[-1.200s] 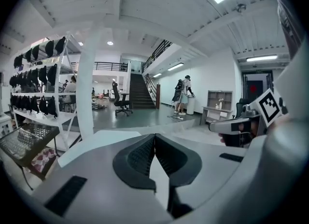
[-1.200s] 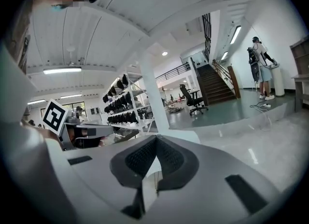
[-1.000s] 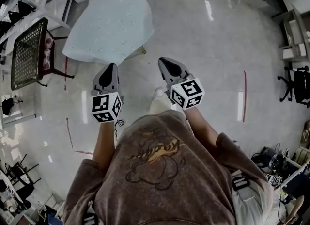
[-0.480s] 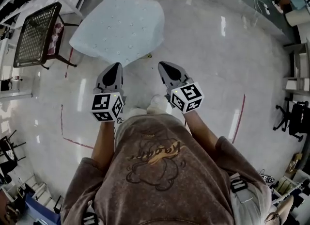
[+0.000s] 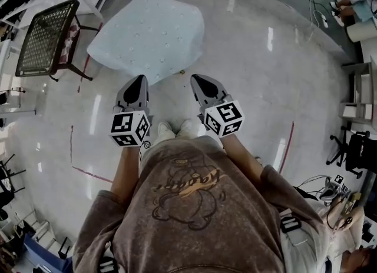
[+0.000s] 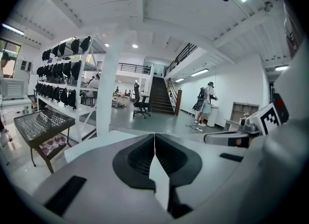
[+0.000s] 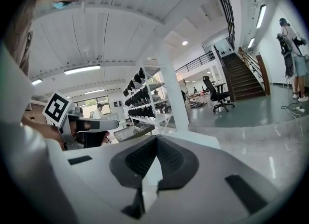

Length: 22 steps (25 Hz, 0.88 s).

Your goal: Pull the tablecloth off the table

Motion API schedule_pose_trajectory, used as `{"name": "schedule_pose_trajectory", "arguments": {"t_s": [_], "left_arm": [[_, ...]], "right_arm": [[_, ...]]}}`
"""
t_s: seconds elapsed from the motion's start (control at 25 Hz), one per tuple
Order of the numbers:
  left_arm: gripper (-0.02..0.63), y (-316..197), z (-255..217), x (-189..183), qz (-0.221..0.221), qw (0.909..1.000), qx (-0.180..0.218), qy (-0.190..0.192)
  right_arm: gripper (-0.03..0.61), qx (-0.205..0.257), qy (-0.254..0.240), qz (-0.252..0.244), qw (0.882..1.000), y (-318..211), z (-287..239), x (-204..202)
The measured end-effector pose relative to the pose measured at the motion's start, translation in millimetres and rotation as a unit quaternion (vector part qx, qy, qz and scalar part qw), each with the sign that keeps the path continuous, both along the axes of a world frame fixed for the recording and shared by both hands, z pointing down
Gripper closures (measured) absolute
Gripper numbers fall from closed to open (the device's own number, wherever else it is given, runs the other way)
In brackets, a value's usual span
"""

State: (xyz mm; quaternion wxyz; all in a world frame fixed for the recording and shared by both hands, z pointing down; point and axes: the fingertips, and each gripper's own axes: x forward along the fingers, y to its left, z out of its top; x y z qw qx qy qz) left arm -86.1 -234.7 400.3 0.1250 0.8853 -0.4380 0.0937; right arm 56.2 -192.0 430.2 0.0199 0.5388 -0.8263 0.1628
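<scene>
Left tongs point(image 5: 139, 79), right tongs point(image 5: 195, 78) closed, tablecloth point(image 5: 147, 33) ahead, glossy floor point(image 5: 265, 89), mesh stand point(image 5: 47, 36)

Head view looks steeply down; both gripper views face the tablecloth point(image 5: 147, 36).

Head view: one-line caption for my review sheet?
Person faces the pale blue tablecloth, left tongs and right tongs both shut and empty, not yet gripping it.

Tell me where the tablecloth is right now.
The tablecloth sits at the head view's upper left, right of the black mesh stand, just beyond the left gripper.
</scene>
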Motion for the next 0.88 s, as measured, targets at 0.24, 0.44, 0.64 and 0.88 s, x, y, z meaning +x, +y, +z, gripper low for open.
{"name": "schedule_pose_trajectory", "arguments": {"t_s": [0.24, 0.44, 0.64, 0.88], "left_arm": [[0.594, -7.8, -1.4, -11.5, 0.002, 0.9999, 0.000, 0.011], [0.594, -9.7, 2.5, -21.9, 0.012, 0.9996, -0.012, 0.022], [0.540, -12.0, 4.6, -19.5, 0.028, 0.9988, -0.022, 0.034], [0.430, -10.6, 8.2, -12.8, 0.062, 0.9955, -0.047, 0.053]], "right_arm": [[0.571, 0.001, 0.003, 0.011, 1.000, -10.6, 0.2, -11.1], [0.571, 0.004, 0.002, 0.014, 1.000, -15.6, -0.6, -21.9], [0.530, -0.006, -0.007, 0.009, 1.000, -16.4, 0.7, -25.9], [0.407, -0.025, -0.020, 0.001, 0.999, -17.1, 3.5, -34.6]]}}
